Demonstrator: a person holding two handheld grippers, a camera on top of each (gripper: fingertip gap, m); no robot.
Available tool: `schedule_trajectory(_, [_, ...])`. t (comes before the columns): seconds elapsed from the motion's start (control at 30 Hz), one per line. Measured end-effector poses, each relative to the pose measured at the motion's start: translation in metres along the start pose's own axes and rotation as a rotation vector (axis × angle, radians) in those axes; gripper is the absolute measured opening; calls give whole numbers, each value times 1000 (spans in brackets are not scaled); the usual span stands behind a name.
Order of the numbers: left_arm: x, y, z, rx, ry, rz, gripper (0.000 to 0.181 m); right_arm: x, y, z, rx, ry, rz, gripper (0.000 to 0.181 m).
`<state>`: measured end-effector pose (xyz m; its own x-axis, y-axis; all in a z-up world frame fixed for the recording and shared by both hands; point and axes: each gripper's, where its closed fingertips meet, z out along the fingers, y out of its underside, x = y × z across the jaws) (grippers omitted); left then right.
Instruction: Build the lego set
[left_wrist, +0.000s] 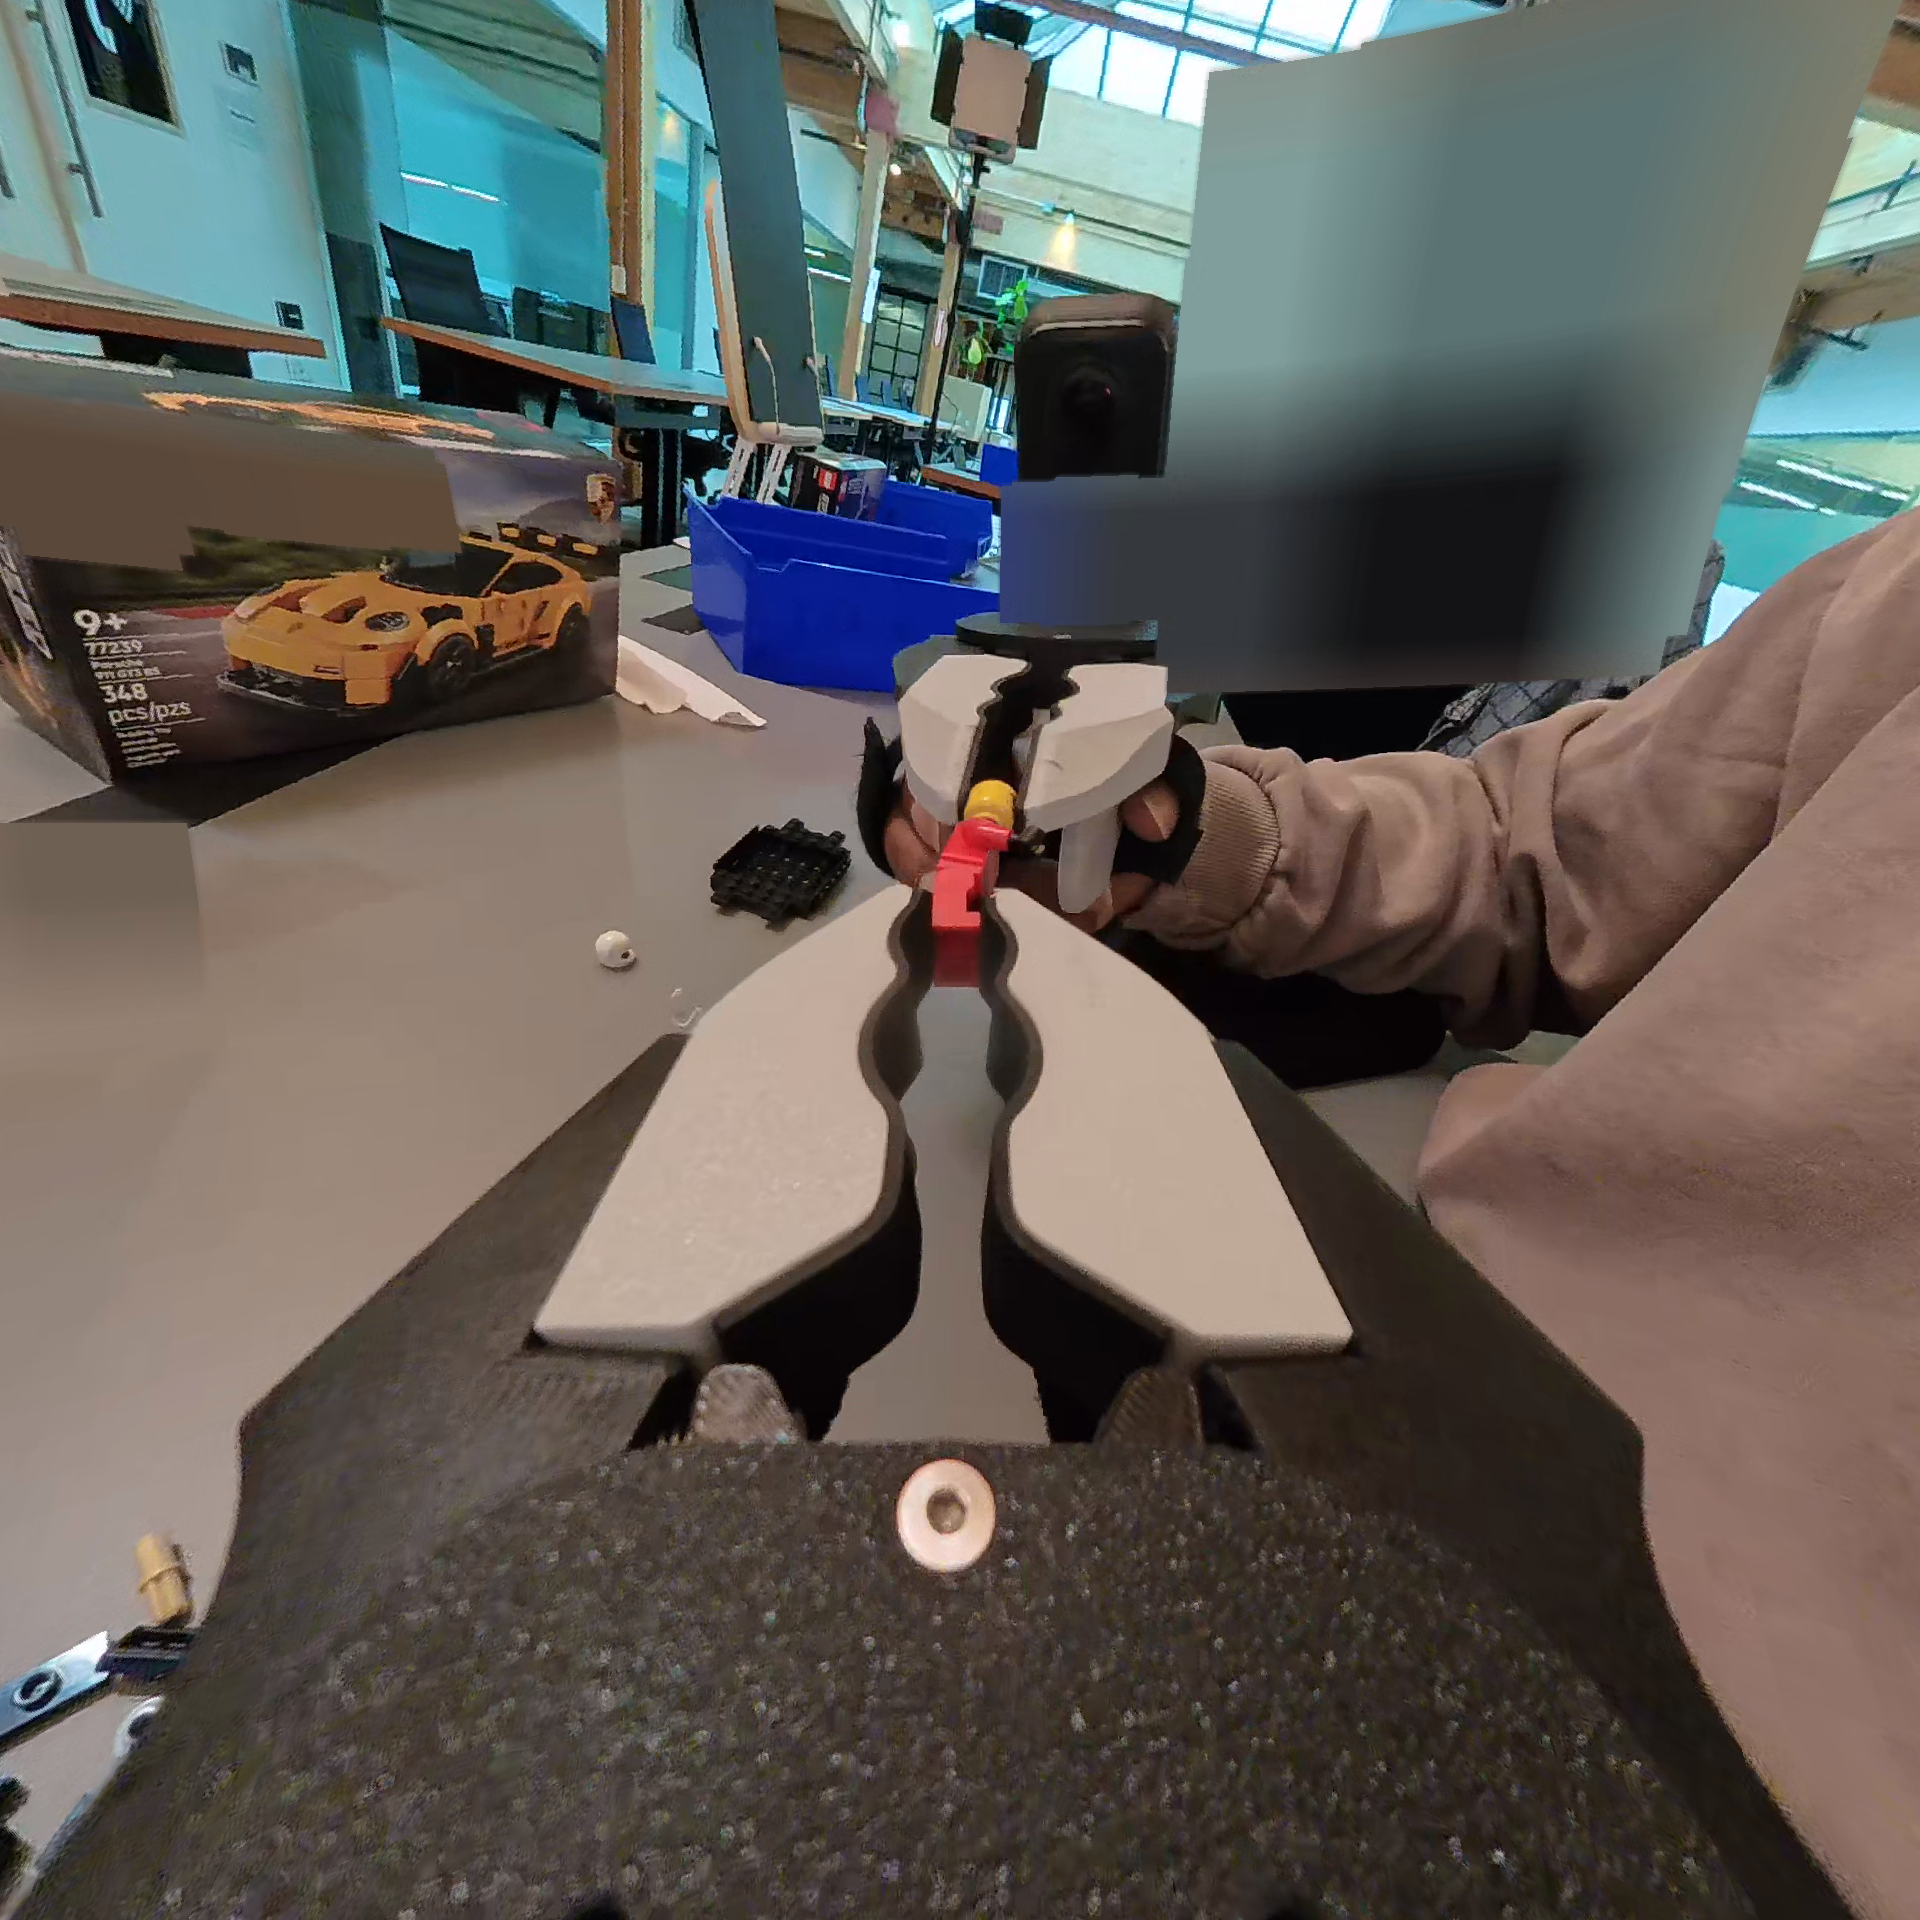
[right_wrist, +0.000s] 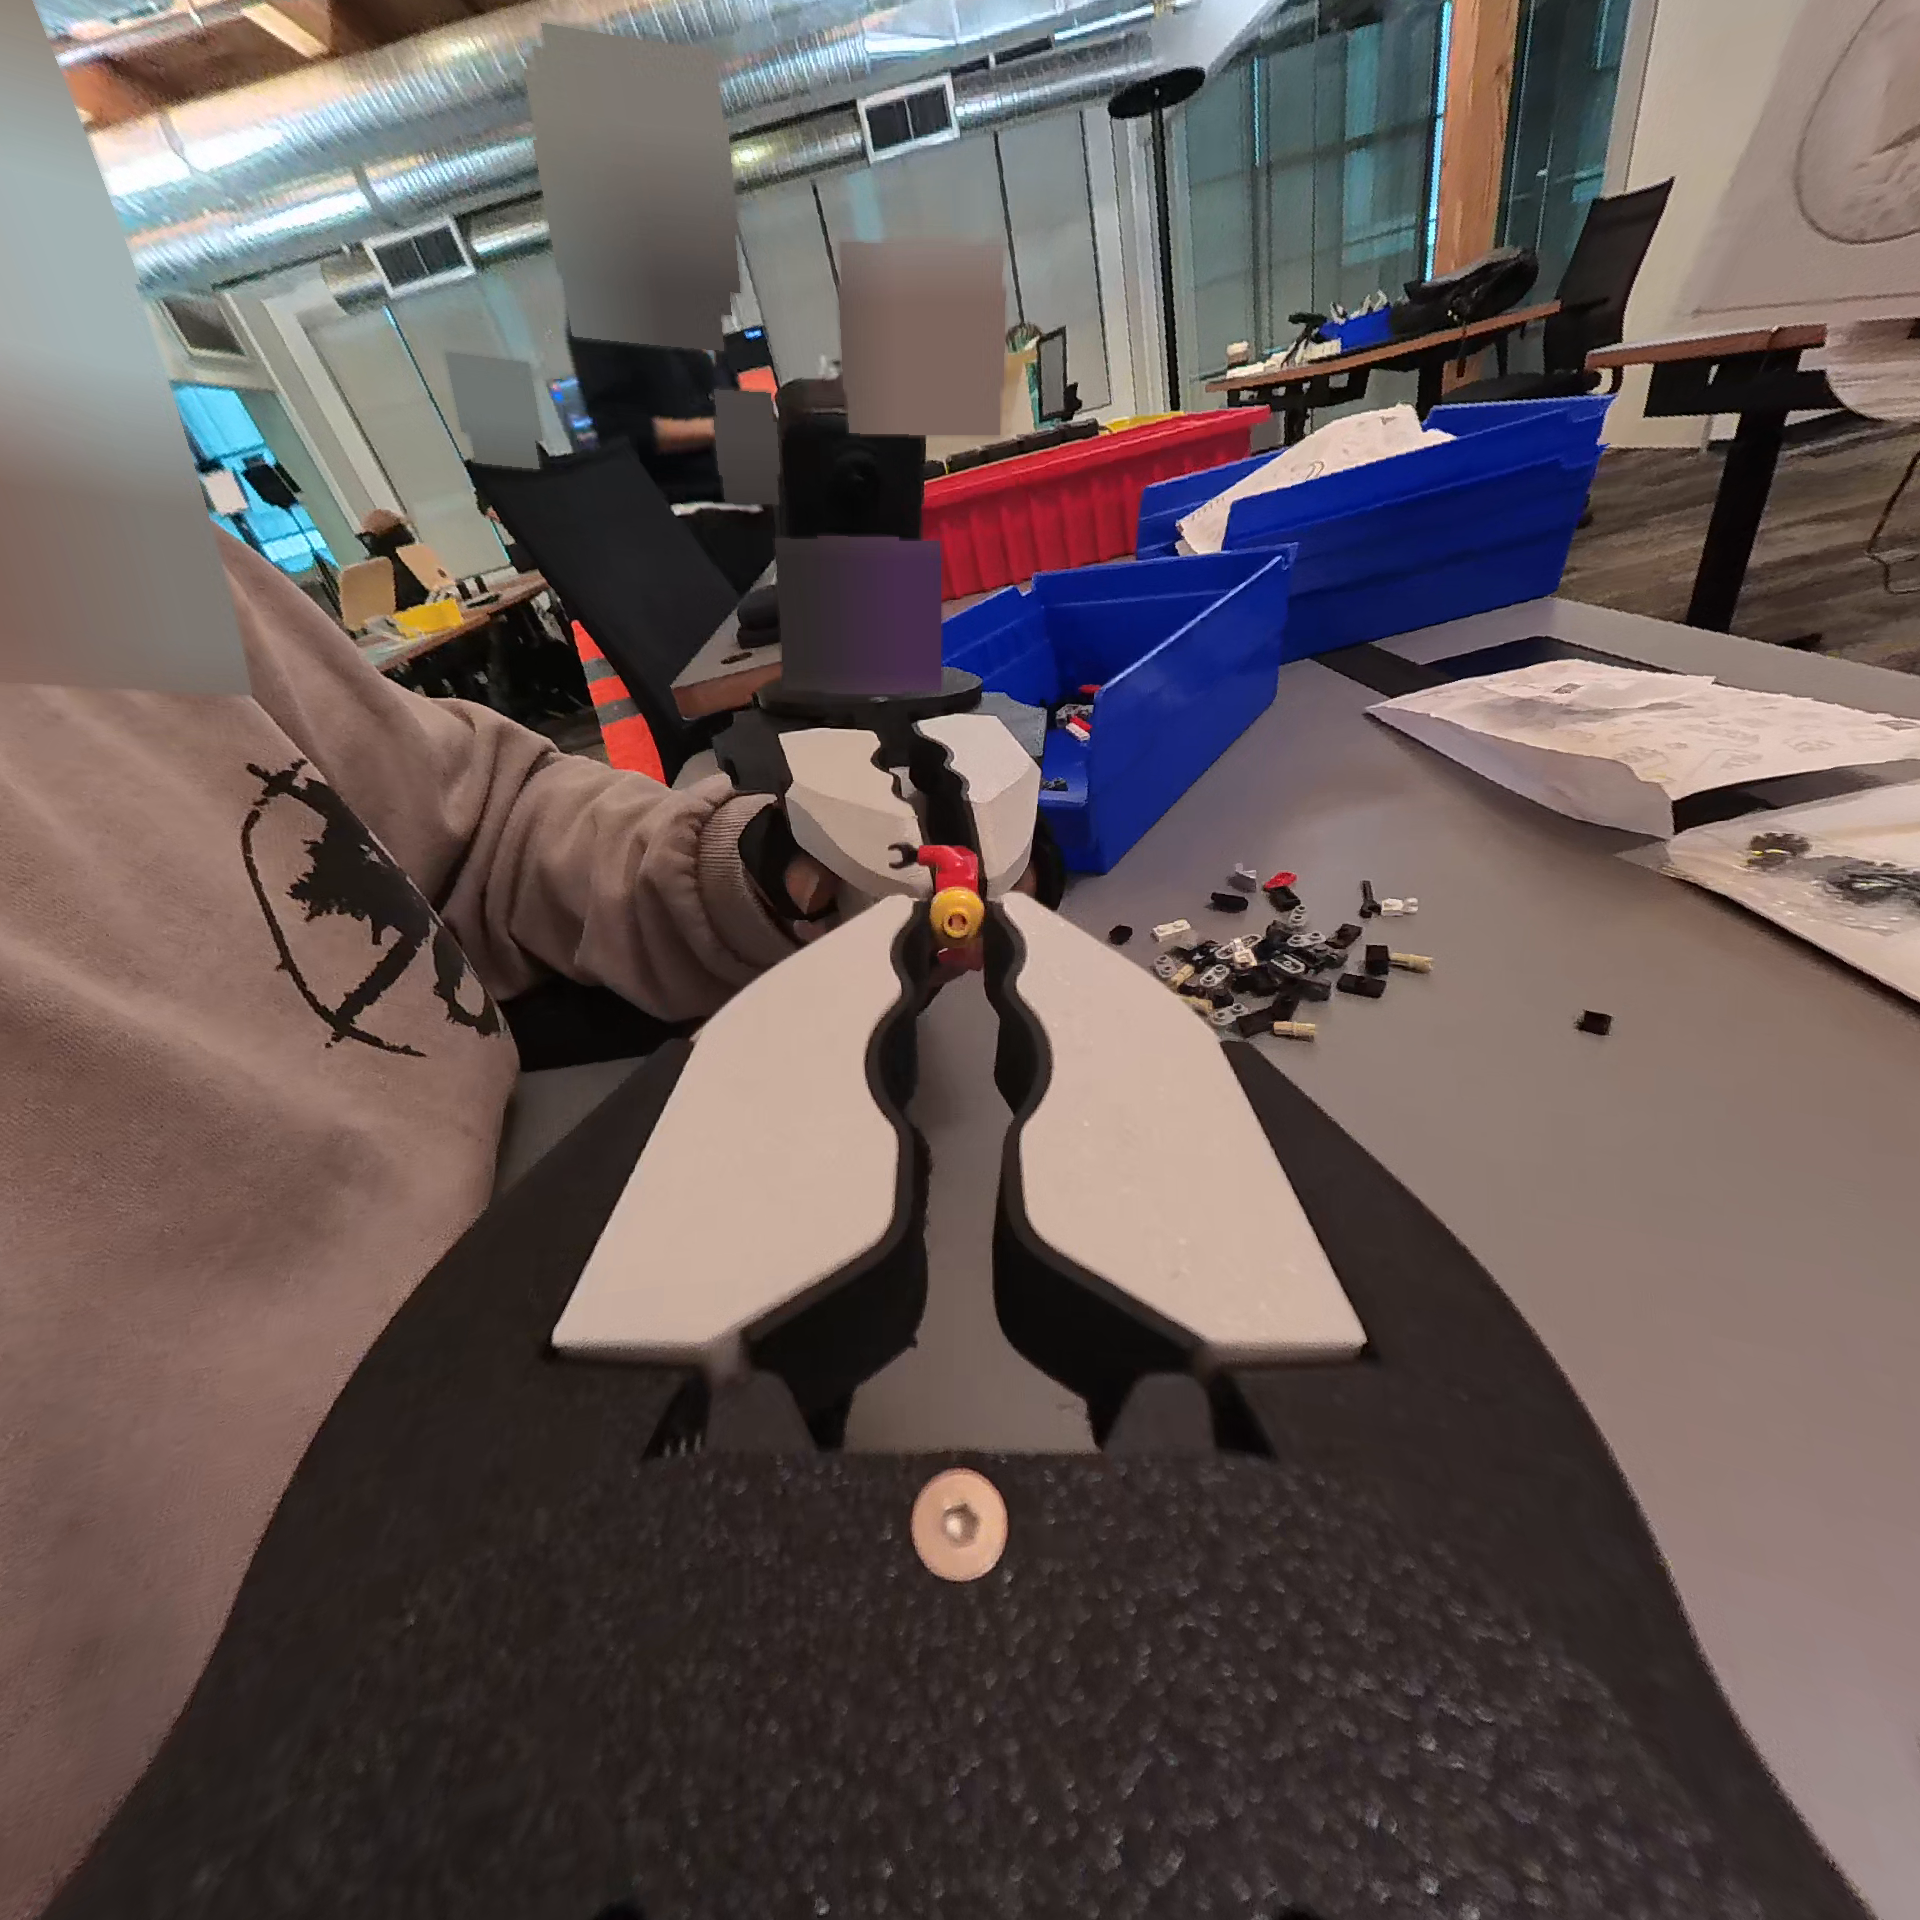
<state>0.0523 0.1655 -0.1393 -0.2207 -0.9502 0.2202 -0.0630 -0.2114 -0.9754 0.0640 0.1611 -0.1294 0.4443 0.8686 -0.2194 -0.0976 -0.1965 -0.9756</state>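
Tongs: left tongs (left_wrist: 951, 940) pinch the red minifigure legs (left_wrist: 956, 925) | right tongs (right_wrist: 951, 935) pinch its yellow head (right_wrist: 956, 914), frame middle | step: joining minifigure | next: push together straight.

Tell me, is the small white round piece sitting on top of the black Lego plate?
No, the white round piece lies alone on the grey table, apart from the black plate.
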Motion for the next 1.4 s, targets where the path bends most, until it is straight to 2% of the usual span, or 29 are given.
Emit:
schedule_trajectory(0.1, [1,4,0,-31,-2,30,8,0,5,-1,-36,-4,-7,10])
schedule_trajectory(0.43, [2,2,2,6,4,4,8,-2,1,-1,26,-14,10,10])
schedule_trajectory(1.4, [2,6,2,-9,3,20,8,-1,7,-1,23,-30,23,10])
